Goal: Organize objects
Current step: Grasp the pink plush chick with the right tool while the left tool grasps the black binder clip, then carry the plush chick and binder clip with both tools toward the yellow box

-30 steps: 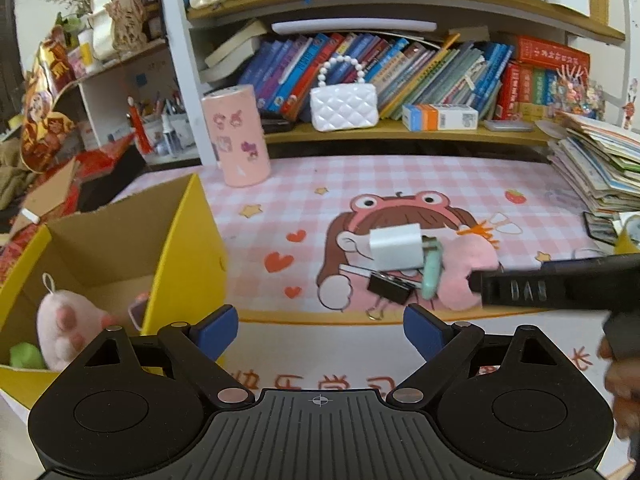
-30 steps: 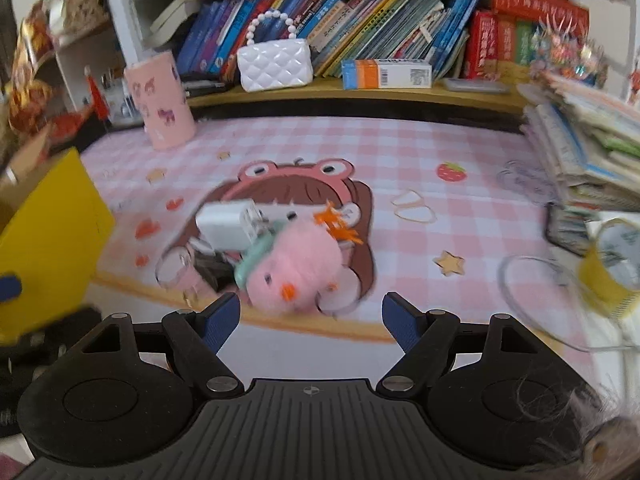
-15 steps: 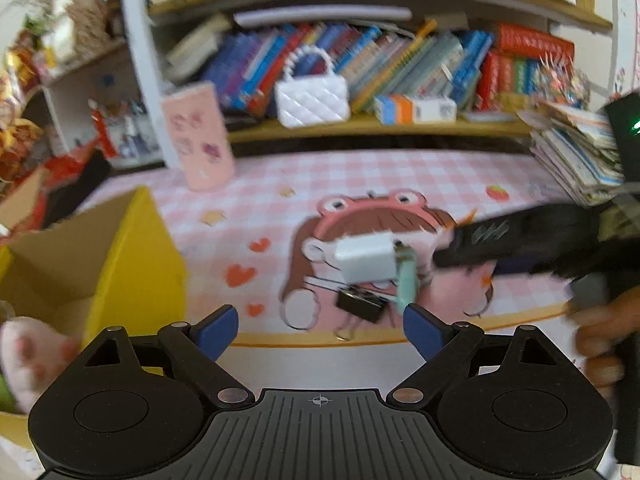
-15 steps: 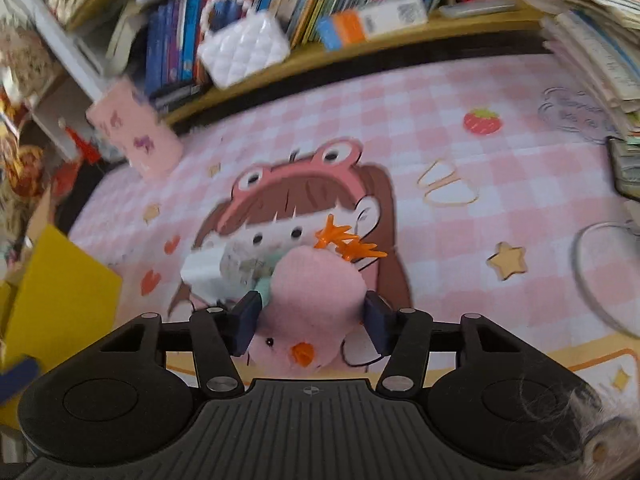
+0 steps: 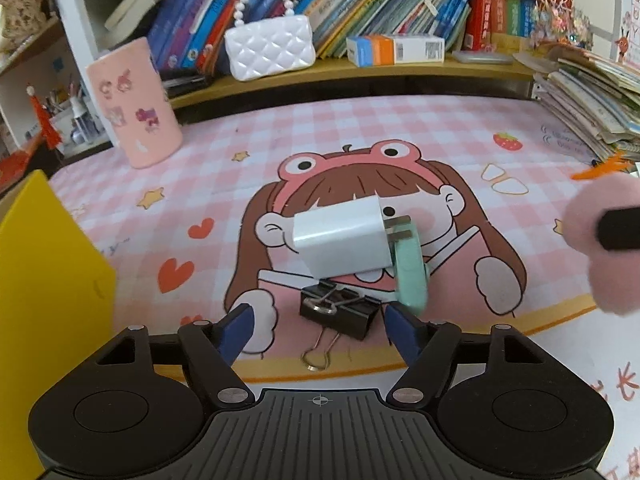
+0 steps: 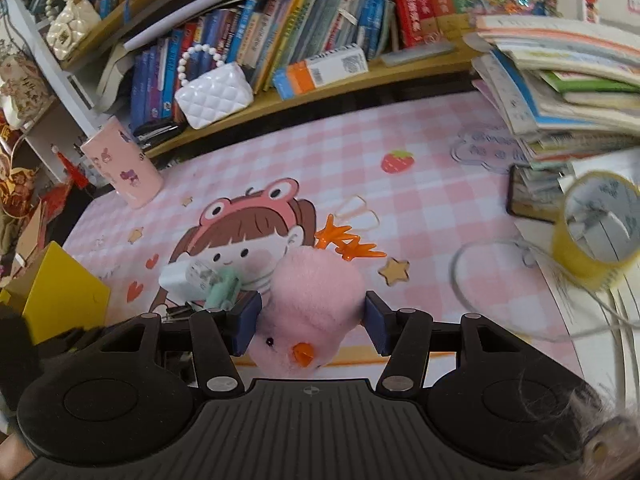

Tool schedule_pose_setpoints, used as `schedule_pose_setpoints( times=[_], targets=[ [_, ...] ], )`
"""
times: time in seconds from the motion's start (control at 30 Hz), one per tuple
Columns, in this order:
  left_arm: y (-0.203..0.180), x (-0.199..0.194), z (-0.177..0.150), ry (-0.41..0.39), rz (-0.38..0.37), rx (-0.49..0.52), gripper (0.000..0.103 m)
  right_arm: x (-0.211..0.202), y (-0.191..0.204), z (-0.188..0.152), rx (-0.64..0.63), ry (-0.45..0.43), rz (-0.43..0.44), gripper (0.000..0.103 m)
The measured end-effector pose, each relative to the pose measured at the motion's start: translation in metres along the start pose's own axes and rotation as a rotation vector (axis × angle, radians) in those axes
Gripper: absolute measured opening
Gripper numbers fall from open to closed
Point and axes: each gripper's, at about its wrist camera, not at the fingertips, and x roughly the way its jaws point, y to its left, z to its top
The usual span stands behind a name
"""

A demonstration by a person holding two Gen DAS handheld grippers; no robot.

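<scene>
A black binder clip (image 5: 340, 314) lies on the pink checked mat (image 5: 360, 132), in front of a white charger plug (image 5: 344, 240) and a mint green piece (image 5: 410, 276). My left gripper (image 5: 320, 324) hangs low over the clip. Its jaws are closing with the clip between the blue pads, and a gap still shows on the left side. My right gripper (image 6: 312, 328) is shut on a pink plush chick (image 6: 312, 300) with orange feet. It holds the chick above the mat, to the right of the charger (image 6: 180, 280). The chick (image 5: 600, 240) also shows at the right edge of the left wrist view.
A yellow cardboard box (image 5: 44, 300) stands at the left. A pink cup (image 5: 136, 104) and a white quilted handbag (image 5: 268, 48) are at the back by the bookshelf. On the right are stacked books (image 6: 560, 92), a yellow tape roll (image 6: 596, 224) and a white cable (image 6: 480, 248).
My left gripper came down and forward to the binder clip and its jaws narrowed. My right gripper shut on the plush chick and carried it to the right, away from the charger.
</scene>
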Motion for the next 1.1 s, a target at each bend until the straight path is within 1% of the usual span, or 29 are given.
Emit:
schedule_pose_setpoints(
  times=[0.07,0.13,0.2,0.23,0.3,0.4,0.67,0.87,1.1],
  targets=[
    [-0.001,0.005,0.001,-0.008,-0.009,-0.007,0.07,-0.002,-0.002,-0.002,0.011,0.006,-0.002,0.052],
    [-0.001,0.008,0.003,-0.014,-0.023,-0.025,0.064,-0.004,-0.002,-0.004,0.014,0.01,-0.005,0.052],
    [-0.001,0.008,0.004,-0.014,-0.05,-0.037,0.049,-0.005,-0.001,-0.006,0.014,0.012,-0.008,0.052],
    [-0.002,0.009,0.005,-0.016,-0.057,-0.036,0.046,-0.006,0.0,-0.007,0.013,0.014,-0.009,0.052],
    [-0.004,0.008,0.004,-0.017,-0.056,-0.028,0.046,-0.007,0.002,-0.009,0.011,0.017,-0.011,0.052],
    [-0.001,0.002,0.002,-0.017,-0.076,-0.044,0.046,-0.008,0.007,-0.013,0.008,0.021,-0.008,0.052],
    [0.016,-0.045,-0.011,-0.076,-0.116,-0.101,0.046,-0.012,0.028,-0.029,-0.024,0.027,-0.02,0.052],
    [0.032,-0.085,-0.035,-0.091,-0.147,-0.121,0.046,-0.018,0.051,-0.053,-0.095,0.031,-0.05,0.052],
    [0.053,-0.12,-0.066,-0.11,-0.152,-0.125,0.046,-0.025,0.085,-0.086,-0.141,0.059,-0.048,0.052]
  ],
)
